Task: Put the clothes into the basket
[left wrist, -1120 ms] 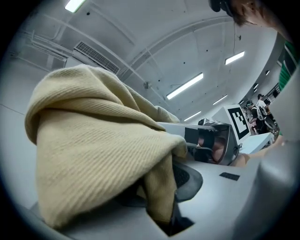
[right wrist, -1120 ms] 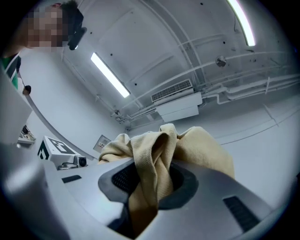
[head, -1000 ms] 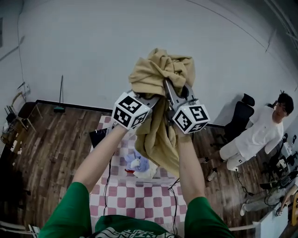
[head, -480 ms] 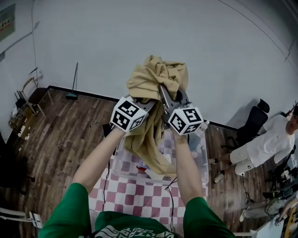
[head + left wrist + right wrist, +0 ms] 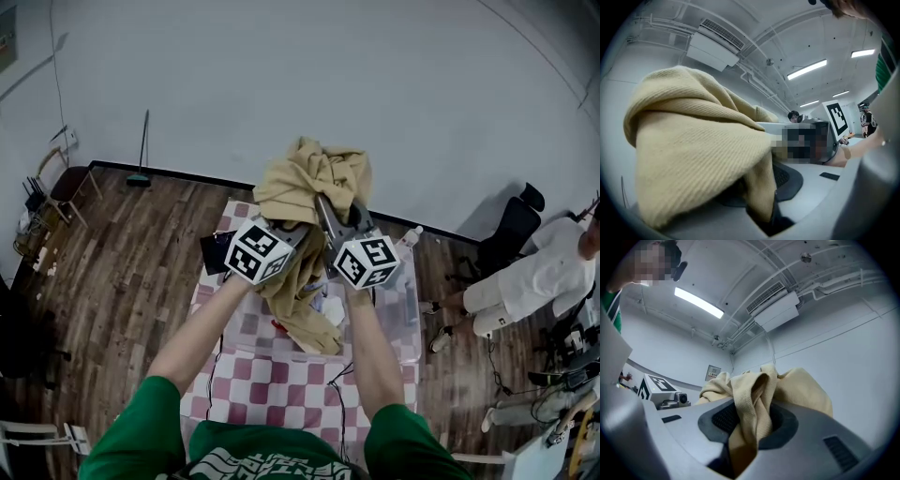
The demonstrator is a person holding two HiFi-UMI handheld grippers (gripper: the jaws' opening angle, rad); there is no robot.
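Both claws pinch the same tan top [image 5: 314, 183]. The left claw [image 5: 757, 187] is shut on a thick fold of it. The right claw [image 5: 752, 420] is shut on another fold that sticks up between its pads. The top is bunched high in the air, and a long tail hangs down over the clear basket [image 5: 405, 314] on the checked worktop [image 5: 281, 394].

Things could go wrong from here. If the claws let go too high, the tail may flop over the basket's edge and pull the rest out onto the worktop. If one claw lets go first, the top may swing to the side and miss. The ribbed cloth could also catch on a pad and stay stuck when the claw opens.

Some things are hard to see. The top and the claws cover much of the basket, so I cannot tell how full it is. Something white lies in it, but I cannot tell what. In the left gripper view, cloth hides one jaw almost fully.
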